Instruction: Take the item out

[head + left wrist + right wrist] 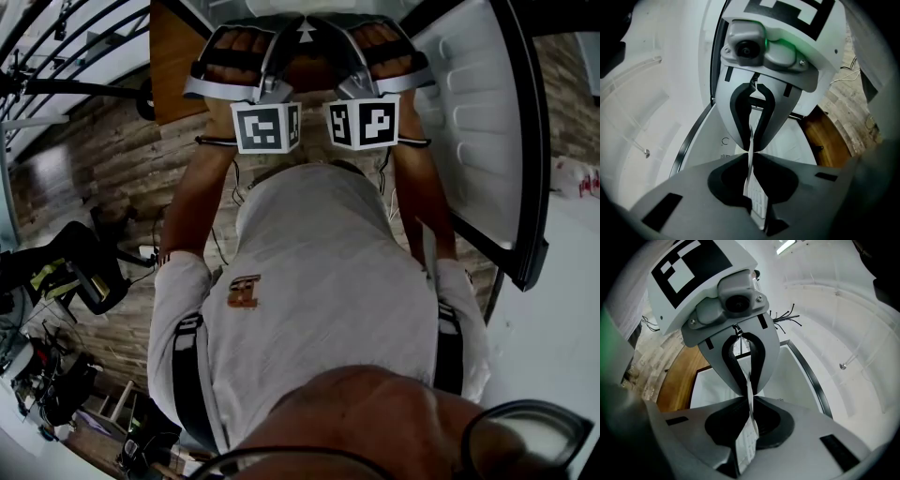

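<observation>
Here, in the head view, we see the left gripper (287, 42) and the right gripper (326, 42) held up side by side in front of a person in a grey T-shirt (319, 281). Their jaw tips angle in to meet at the top centre. A white moulded door with a dark edge seal (473, 122) stands open at the right, and a pale wood-plank floor (112, 169) shows around them.

In the left gripper view, we look along the left gripper (751, 161) at a thin white printed sheet (758, 204), seen edge-on. The grey jaws are almost together and pinch the sheet. The right gripper (751, 140) faces it tip to tip and clamps the same sheet from the far side. A brown wooden panel (829, 140) shows behind.

In the right gripper view, the right gripper (751, 404) likewise has its jaws nearly closed on the sheet (746, 446), with the left gripper (749, 380) opposite nipping its far edge. The sheet is held in the air between the two.
</observation>
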Demonstrator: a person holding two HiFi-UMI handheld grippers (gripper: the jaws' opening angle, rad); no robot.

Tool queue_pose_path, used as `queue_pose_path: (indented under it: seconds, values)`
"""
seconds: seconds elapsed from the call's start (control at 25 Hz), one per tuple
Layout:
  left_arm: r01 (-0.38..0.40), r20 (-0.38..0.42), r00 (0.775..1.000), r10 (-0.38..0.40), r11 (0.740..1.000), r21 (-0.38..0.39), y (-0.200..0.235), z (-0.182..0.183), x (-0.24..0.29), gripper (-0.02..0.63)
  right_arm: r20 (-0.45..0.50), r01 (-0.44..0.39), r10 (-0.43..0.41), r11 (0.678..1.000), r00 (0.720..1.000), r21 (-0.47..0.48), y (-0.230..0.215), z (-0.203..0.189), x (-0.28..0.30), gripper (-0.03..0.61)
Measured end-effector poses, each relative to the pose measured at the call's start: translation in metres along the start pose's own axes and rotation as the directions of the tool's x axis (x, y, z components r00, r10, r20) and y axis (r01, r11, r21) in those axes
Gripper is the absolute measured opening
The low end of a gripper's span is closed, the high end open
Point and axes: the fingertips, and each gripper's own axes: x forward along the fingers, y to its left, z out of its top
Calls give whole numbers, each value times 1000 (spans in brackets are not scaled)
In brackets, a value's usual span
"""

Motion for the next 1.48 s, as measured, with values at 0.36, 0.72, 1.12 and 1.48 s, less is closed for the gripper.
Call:
queue_pose_path:
  seconds: [0.36, 0.72, 1.12, 1.48]
  values:
    - [-19, 10, 1000, 19, 1000, -10, 5, 8, -7, 43, -7, 14, -14, 1000, 1000, 2, -5, 1, -11, 48]
    - [-23, 17, 1000, 23, 1000, -13, 6, 12, -9, 43, -12, 19, -19, 1000, 1000, 9, -5, 1, -15, 48]
    - [-28, 18, 999, 29, 999, -15, 12, 9, -17, 44, -11, 25, -25, 1000, 1000, 9, -10, 10, -17, 48]
    - [-23, 26, 999, 24, 1000, -17, 11, 5, -17, 44, -18, 31, -30, 999, 999, 14, -10, 13, -13, 48]
